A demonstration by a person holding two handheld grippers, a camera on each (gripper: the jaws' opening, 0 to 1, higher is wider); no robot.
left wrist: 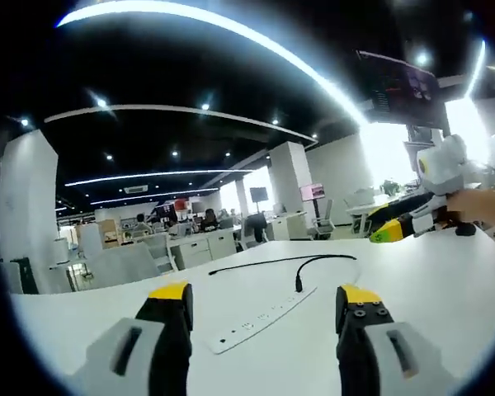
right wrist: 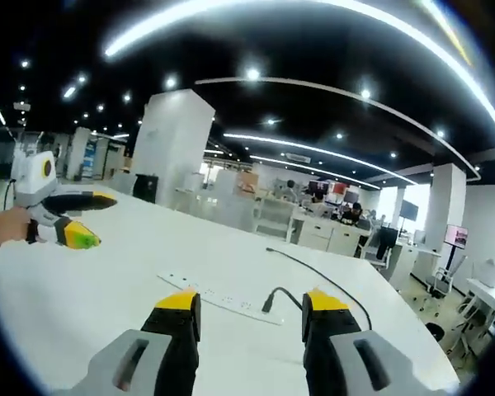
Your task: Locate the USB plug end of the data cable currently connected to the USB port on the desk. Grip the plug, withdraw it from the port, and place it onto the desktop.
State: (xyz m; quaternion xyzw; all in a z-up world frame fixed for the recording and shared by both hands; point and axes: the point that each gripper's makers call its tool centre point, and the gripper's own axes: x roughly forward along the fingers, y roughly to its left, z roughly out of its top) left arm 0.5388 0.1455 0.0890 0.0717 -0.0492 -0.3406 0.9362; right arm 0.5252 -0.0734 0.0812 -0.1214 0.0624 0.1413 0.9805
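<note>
A white power strip [left wrist: 264, 320] lies flat on the white desk [left wrist: 445, 289]. A black cable [left wrist: 313, 260] curves down to a USB plug [left wrist: 299, 285] standing in the strip's far end. My left gripper [left wrist: 264, 295] hovers open just short of the strip, with nothing between its jaws. In the right gripper view the strip [right wrist: 219, 299] runs leftward from the plug [right wrist: 268, 304], and the cable [right wrist: 313, 276] trails away behind it. My right gripper [right wrist: 253, 301] is open close to the plug and holds nothing. Each gripper also appears in the other's view: the right gripper [left wrist: 400, 224] and the left gripper [right wrist: 74, 223].
A hand [left wrist: 483, 206] holds the right gripper above the desk's right side. Another hand [right wrist: 4, 227] holds the left gripper. Beyond the desk's far edge stand office desks, chairs [left wrist: 254, 229], seated people and white pillars [right wrist: 172, 140]. A screen [left wrist: 400, 87] hangs overhead.
</note>
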